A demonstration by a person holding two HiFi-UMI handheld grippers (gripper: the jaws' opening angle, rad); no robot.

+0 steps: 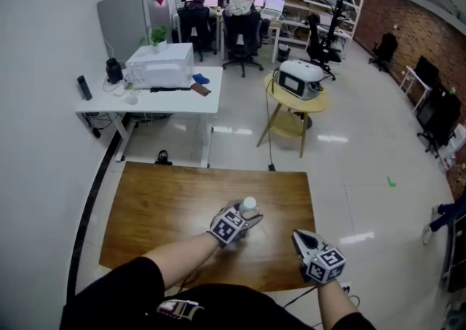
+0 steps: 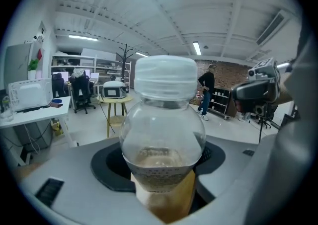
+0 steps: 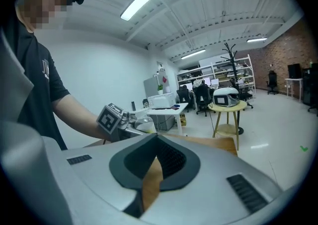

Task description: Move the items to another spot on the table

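The left gripper [image 1: 250,218] has its fingers [image 2: 110,168] clasped around the bottle [image 2: 161,134], low on the body under the rounded shoulder. The bottle stands upright over the middle of the surface [image 1: 167,205]. No view shows whether its base rests on the wood or has cleared it.

The right gripper [image 1: 300,237] hovers near the front right edge, fingers [image 3: 175,162] drawn together on nothing.

Main risks, as I judge them:
- The bottle is clear, smooth and round, so it can rotate or slide down in the grasp if the squeeze is light.
- It looks nearly empty, so it is light and top-heavy with the white cap. Setting it down tilted or letting go early may tip it and send it rolling towards an edge.
- Dragging it instead of lifting may catch its base on the wood and lever it out of the fingers.
- The right gripper sits close to a likely path to the right, so a sweep that way may knock against it.
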